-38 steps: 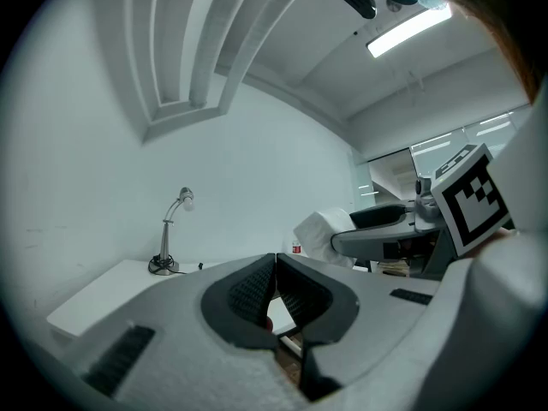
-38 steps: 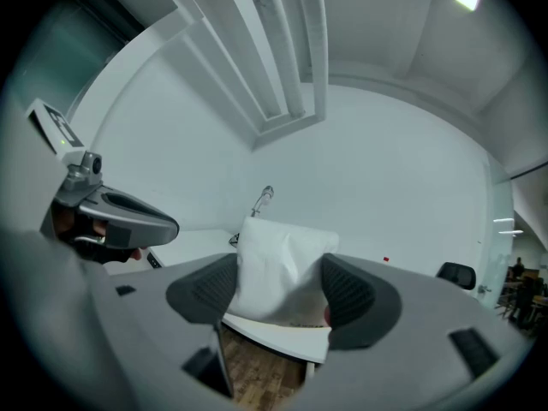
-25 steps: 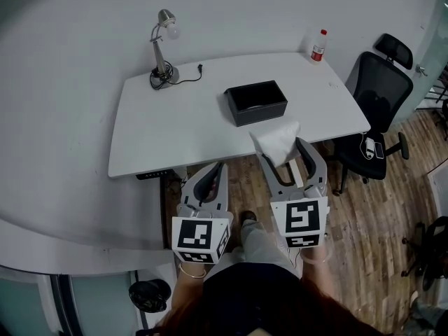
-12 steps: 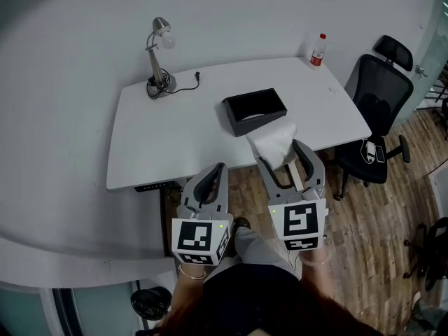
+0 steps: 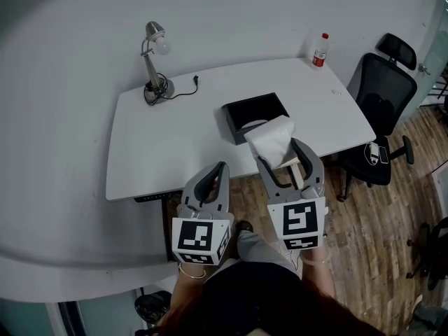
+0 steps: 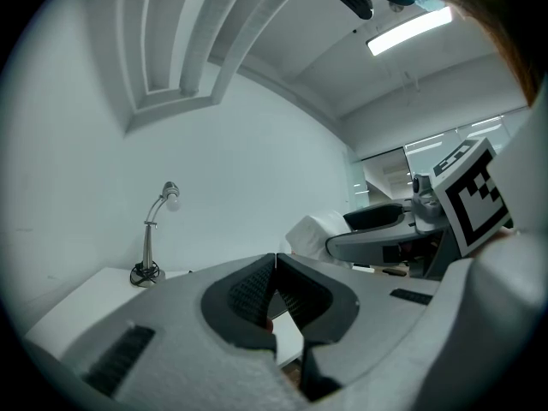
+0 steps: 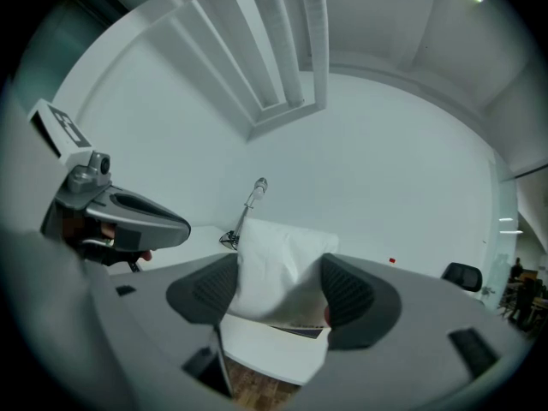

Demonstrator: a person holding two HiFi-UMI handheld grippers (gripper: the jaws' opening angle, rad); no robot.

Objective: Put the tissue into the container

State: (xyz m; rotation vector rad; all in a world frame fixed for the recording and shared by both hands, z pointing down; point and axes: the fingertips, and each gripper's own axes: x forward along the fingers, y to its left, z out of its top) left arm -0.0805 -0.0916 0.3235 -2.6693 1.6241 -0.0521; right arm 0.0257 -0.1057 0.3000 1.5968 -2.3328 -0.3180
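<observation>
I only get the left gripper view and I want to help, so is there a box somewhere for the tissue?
Observer: Yes, the head view shows an open black rectangular container on the white table, right of the grey desk lamp.
Operator: Is the tissue inside yet?
Observer: No, the right gripper view shows the right tool shut on the white paper tissue.

Grey moulded left gripper (image 5: 218,170) | matching right gripper (image 5: 281,157) | black ribbed pads (image 6: 248,294) | black-and-white square-marker cubes (image 5: 198,236) | wearer's dark top (image 5: 259,299), pale grey trousers (image 5: 260,242), thin bracelet (image 5: 187,272)
</observation>
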